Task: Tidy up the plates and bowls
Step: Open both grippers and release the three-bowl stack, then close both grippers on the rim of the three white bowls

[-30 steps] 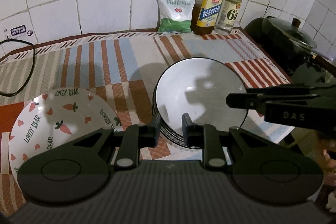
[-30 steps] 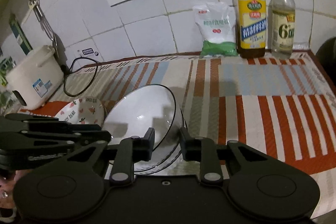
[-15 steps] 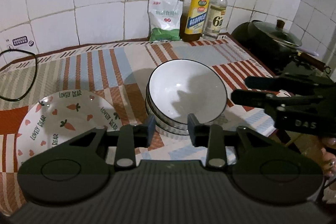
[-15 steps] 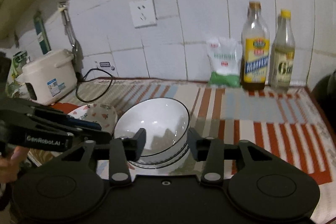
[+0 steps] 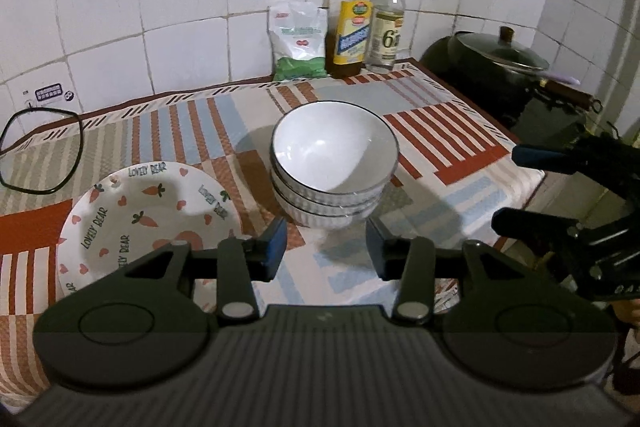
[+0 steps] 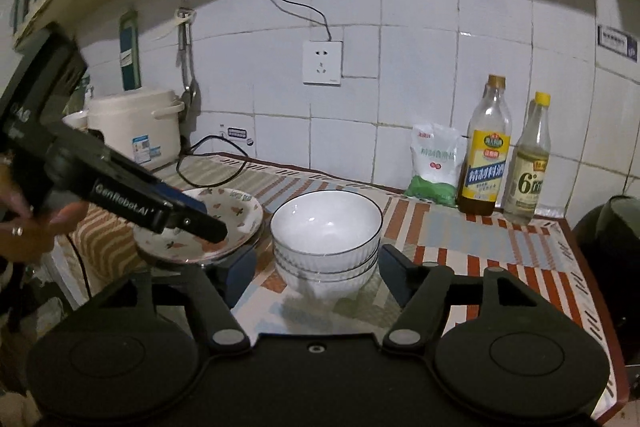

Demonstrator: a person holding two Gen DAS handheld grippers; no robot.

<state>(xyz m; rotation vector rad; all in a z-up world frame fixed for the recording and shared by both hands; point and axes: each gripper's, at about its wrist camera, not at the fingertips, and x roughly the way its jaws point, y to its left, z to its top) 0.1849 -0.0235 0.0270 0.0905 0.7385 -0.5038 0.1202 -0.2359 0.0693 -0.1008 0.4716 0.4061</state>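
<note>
A stack of three white bowls with dark rims (image 5: pixel 334 163) stands on the striped cloth; it also shows in the right wrist view (image 6: pixel 326 239). A carrot-patterned plate (image 5: pixel 148 215) lies left of the stack and shows in the right wrist view (image 6: pixel 200 223). My left gripper (image 5: pixel 326 247) is open and empty, held back from the bowls near the counter's front. My right gripper (image 6: pixel 318 277) is open and empty, just short of the bowl stack. The right gripper also shows at the right edge of the left wrist view (image 5: pixel 560 195).
A bag (image 5: pixel 298 43) and two bottles (image 5: pixel 352 23) stand against the tiled back wall. A black pot with a glass lid (image 5: pixel 508 71) sits at the right. A rice cooker (image 6: pixel 134 127) and a black cable (image 5: pixel 40 151) are at the left.
Both grippers have opened wider and pulled back and up from the bowl stack. The top bowl, tilted a second ago, now sits level on the stack.
</note>
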